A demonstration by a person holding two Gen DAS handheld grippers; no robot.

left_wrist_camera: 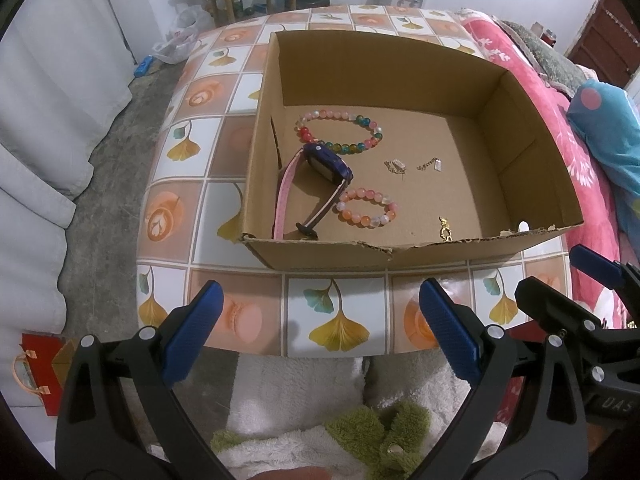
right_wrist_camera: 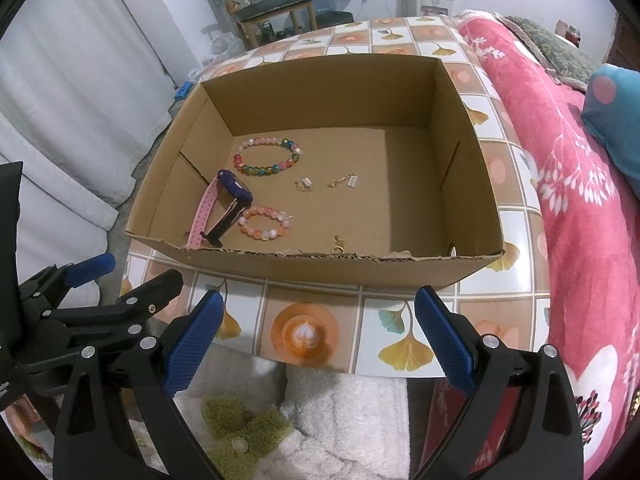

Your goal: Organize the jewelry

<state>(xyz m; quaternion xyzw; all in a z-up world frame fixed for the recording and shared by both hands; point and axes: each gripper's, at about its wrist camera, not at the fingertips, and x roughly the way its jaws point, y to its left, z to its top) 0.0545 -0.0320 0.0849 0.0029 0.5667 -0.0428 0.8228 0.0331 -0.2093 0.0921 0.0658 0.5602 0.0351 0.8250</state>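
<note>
Left wrist view: the left tongs [left_wrist_camera: 316, 332] and right tongs [right_wrist_camera: 318, 334] hang open and empty near the worktop [left_wrist_camera: 224, 184] edge. All jewelry seems gathered already in the cardboard box [left_wrist_camera: 400, 254]: watch [left_wrist_camera: 320, 168], multicolour bracelet [left_wrist_camera: 340, 130], pink bracelet [left_wrist_camera: 366, 208], perhaps small chains [left_wrist_camera: 416, 166].

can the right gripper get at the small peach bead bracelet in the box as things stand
Probably yes. The right gripper is open and empty before the cardboard box, whose top is open. The peach bracelet lies flat, but the watch strap touches its left side, so room there is tight.
</note>
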